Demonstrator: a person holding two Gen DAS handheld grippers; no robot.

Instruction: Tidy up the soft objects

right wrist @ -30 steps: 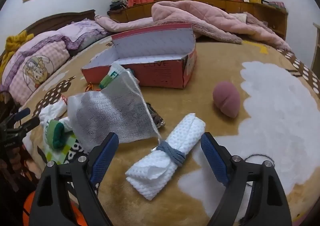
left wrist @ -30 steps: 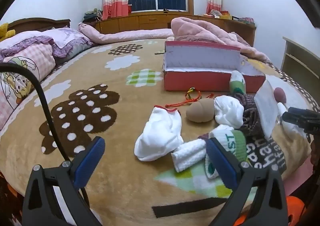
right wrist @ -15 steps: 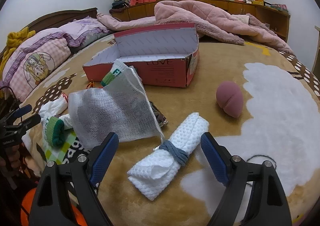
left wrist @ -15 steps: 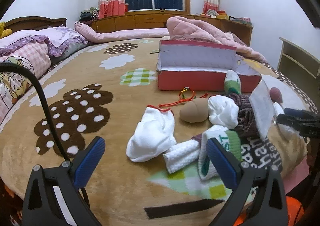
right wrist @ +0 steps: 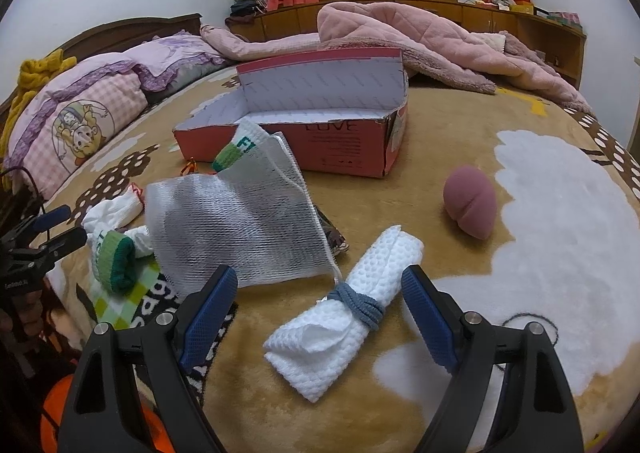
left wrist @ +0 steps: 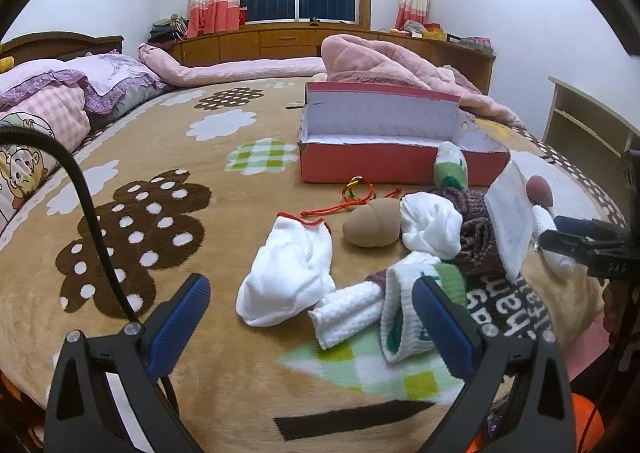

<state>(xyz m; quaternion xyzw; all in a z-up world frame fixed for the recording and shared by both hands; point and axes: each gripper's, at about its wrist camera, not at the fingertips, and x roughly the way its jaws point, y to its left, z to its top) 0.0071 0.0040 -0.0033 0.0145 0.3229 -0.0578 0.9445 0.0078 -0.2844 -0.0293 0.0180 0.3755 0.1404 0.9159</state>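
The soft things lie in a loose heap on the bed (left wrist: pixel 152 333), near its foot edge, in front of an open red box (right wrist: pixel 348 149) that sits further toward the middle of the bed. Nearest the right gripper (right wrist: pixel 318 317) is a rolled white towel (right wrist: pixel 352 313) tied round its middle with a grey band (right wrist: pixel 358 305); the gripper's blue pads are spread wide, one on each side of the roll, and touch nothing. Just beside the roll, toward the heap, a grey mesh bag (right wrist: pixel 240 229) is draped over other items, with a green-and-white sock (right wrist: pixel 236 147) poking up behind it. A pink sponge (right wrist: pixel 472 205) lies apart on the other side of the roll.

The left gripper (left wrist: pixel 308 317) is also spread and holds nothing. Between and just beyond its pads lie a white sock (left wrist: pixel 288 265) with a red hem, a small white waffle cloth (left wrist: pixel 344 313) and a green-cuffed sock (left wrist: pixel 412 293). Further on are a tan sponge (left wrist: pixel 372 223), a bundled white sock (left wrist: pixel 430 225), a dark knitted piece (left wrist: pixel 476 237) and a red cord (left wrist: pixel 356 193) near the box. Pillows (left wrist: pixel 52 117) and a pink quilt (right wrist: pixel 420 41) lie along the far edges of the bed.
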